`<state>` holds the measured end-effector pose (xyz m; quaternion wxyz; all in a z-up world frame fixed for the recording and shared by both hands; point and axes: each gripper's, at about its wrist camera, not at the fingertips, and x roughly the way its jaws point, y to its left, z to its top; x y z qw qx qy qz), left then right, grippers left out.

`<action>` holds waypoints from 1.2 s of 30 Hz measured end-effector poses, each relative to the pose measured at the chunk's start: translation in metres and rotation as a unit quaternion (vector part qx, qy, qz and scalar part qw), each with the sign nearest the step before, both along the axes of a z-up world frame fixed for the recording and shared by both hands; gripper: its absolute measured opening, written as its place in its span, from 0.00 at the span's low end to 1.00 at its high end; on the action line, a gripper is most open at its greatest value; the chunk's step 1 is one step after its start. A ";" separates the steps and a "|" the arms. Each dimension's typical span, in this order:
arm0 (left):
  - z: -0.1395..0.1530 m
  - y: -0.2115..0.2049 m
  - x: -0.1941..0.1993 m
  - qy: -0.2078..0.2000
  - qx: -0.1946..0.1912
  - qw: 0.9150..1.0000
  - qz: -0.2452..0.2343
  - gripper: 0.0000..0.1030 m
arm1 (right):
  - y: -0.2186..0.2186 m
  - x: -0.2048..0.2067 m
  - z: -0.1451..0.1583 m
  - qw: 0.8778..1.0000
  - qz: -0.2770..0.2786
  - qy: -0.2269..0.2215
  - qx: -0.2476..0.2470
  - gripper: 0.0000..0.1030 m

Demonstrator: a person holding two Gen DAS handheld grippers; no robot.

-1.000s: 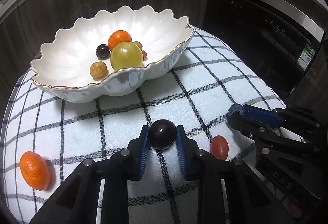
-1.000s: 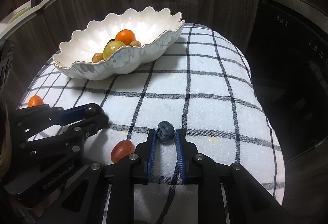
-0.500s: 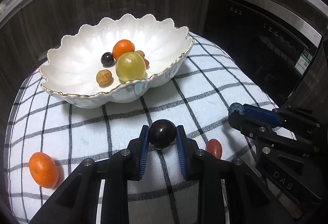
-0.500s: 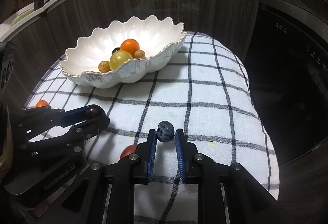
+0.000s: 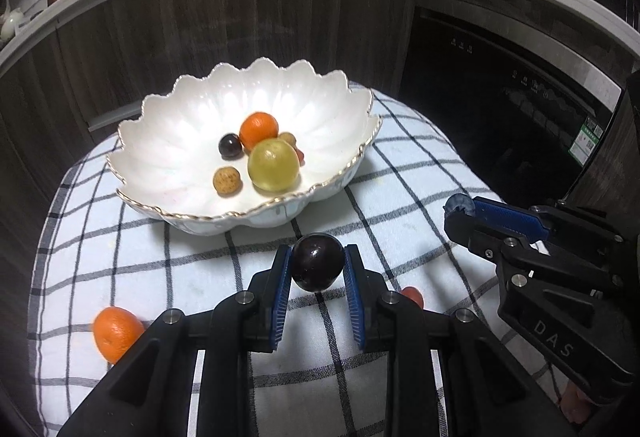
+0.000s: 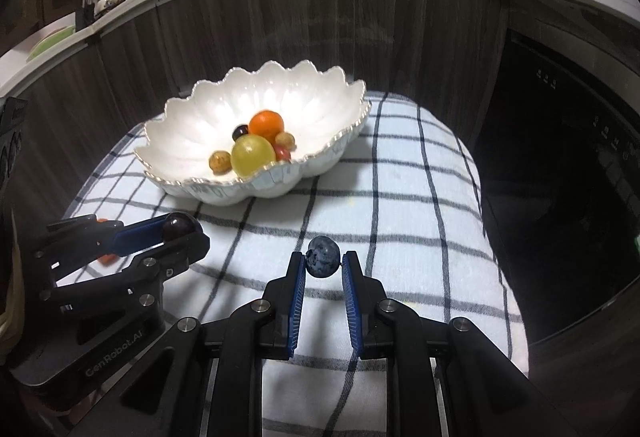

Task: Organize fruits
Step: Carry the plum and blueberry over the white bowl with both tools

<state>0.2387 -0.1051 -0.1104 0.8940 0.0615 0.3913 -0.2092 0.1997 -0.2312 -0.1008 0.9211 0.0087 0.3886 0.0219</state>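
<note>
My left gripper (image 5: 318, 262) is shut on a dark purple grape (image 5: 317, 262), held above the checked cloth in front of the white scalloped bowl (image 5: 168, 157). My right gripper (image 6: 323, 264) is shut on a blueberry (image 6: 323, 262), also in the air short of the bowl (image 6: 180, 141). The bowl holds several fruits: an orange (image 5: 259, 129), a big yellow-green grape (image 5: 273, 165), a dark grape (image 5: 230, 146) and a brown longan (image 5: 227, 181). On the cloth lie a loose orange (image 5: 116, 333) at the left and a red cherry tomato (image 5: 412, 295), half hidden behind my left finger.
The white cloth with black checks (image 6: 400, 205) covers a small rounded table. Dark wood cabinet fronts (image 6: 280, 17) stand behind it. A dark appliance front (image 6: 560, 157) is on the right. A counter with a pan and bottles runs above.
Both grippers have risen with their fruits, so the bowl and cloth look lower and farther. The grips have not changed.
</note>
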 end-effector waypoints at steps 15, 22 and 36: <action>0.032 0.025 0.004 -0.032 -0.011 0.999 0.028 0.26 | 0.015 0.008 0.035 0.999 0.018 -0.034 -0.006 0.20; 0.042 0.036 0.013 -0.042 -0.013 0.998 0.045 0.26 | 0.021 0.019 0.044 0.999 0.027 -0.042 -0.006 0.20; 0.056 0.051 0.041 -0.057 -0.010 0.996 0.071 0.26 | 0.028 0.051 0.061 0.998 0.031 -0.059 -0.008 0.20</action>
